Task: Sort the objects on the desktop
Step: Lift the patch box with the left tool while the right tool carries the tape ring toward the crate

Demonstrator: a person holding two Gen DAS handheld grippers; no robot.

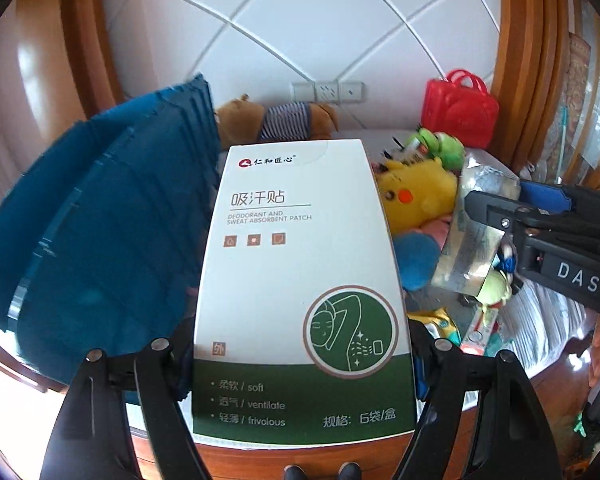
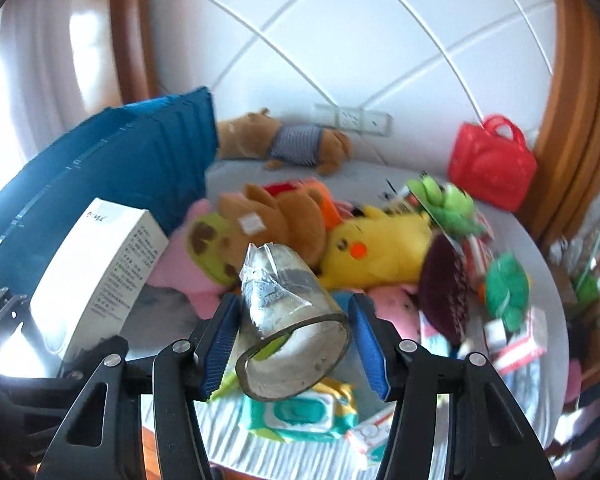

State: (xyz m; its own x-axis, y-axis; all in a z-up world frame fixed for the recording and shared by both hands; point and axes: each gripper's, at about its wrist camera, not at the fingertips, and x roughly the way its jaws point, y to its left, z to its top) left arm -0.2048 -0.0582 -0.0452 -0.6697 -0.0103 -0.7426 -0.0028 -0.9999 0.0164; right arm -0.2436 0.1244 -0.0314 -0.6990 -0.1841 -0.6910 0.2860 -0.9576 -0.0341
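A white-and-green cardboard box (image 1: 300,292) is clamped at frame centre by the left gripper (image 1: 300,364) and a clear tape roll (image 2: 290,320) by the right gripper (image 2: 294,338), while plush toys (image 2: 380,244) and packets are judged unsorted.

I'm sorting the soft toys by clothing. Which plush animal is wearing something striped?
The brown plush lying at the back by the wall sockets. It wears a blue-and-white striped shirt; the yellow plush and green plush are bare.
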